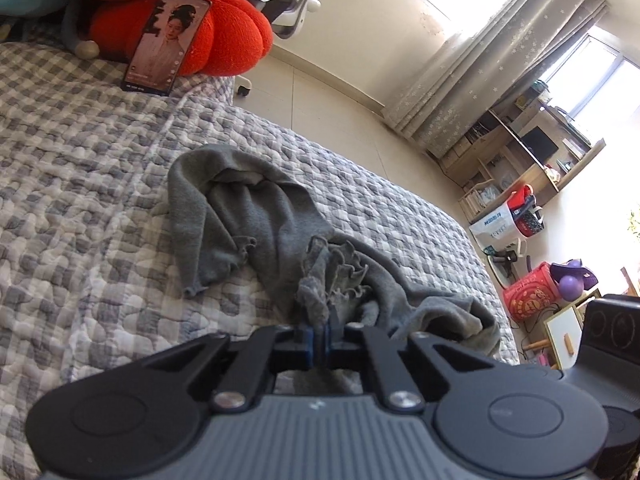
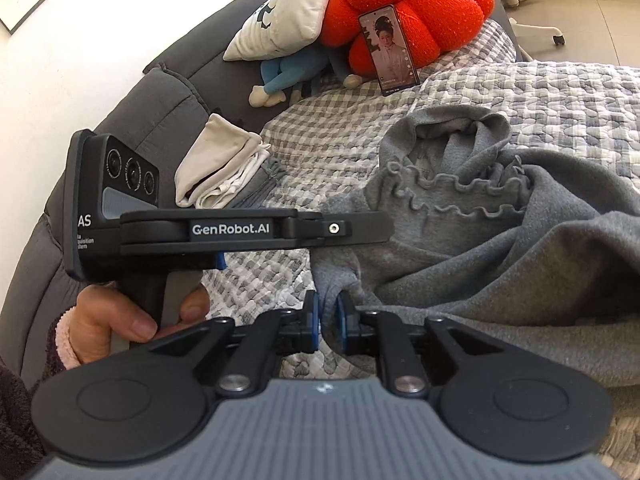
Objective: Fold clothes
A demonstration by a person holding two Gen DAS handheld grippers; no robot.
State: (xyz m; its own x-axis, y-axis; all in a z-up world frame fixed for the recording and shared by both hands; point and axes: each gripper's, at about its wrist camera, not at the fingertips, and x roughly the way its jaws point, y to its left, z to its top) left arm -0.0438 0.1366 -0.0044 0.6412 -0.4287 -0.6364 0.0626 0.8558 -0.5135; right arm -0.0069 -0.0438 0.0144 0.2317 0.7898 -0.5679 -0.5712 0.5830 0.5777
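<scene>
Jaws, left gripper (image 1: 319,340): drawn nearly together, blue pads pinching a ruffled edge of the grey garment (image 1: 256,216); cloth stands up between the pads at 12 o'clock of the gripper.

Jaws, right gripper (image 2: 327,318): narrowly parted, a fold of the same grey garment (image 2: 480,248) between the blue pads, which press it from both sides.

Grey garment: crumpled on the checked quilt (image 1: 80,184) of the bed, ruffle trim showing; in the right wrist view it lies from the centre out to 3 o'clock.

Left gripper body (image 2: 224,232): in the right wrist view at 9 o'clock, its handle held by a hand (image 2: 120,320) with a pink cuff.

Phone (image 1: 166,40): at 11 o'clock in the left wrist view, screen lit, leaning on a red cushion (image 1: 224,36).

Folded pale clothes (image 2: 224,168): at 10 o'clock in the right wrist view, apart from the garment.
</scene>
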